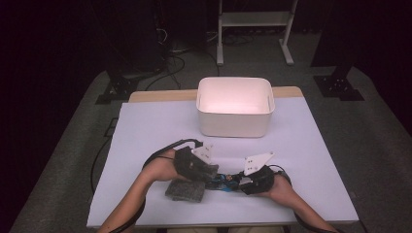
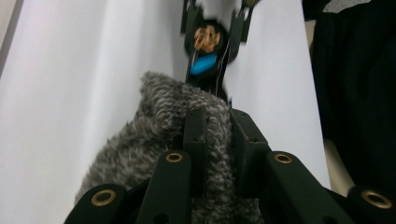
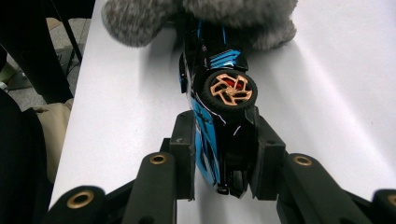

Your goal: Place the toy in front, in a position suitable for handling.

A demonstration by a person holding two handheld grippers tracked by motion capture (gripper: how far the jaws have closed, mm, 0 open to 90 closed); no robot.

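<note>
Gripping now: right gripper (image 3: 224,154) jaws nearly closed, clamped on the toy car's (image 3: 219,121) flanks; left gripper (image 2: 217,140) pinched tight on the grey fuzzy cloth (image 2: 159,140).
Handling: car looks light, rigid, glossy, likely slippery; body sides behind the wheel (image 3: 229,91) suit best. Cloth soft, limp; any fold serves.
Place: both lower centre of the high view, on the white table (image 1: 145,126), below the white bin (image 1: 235,124).
</note>
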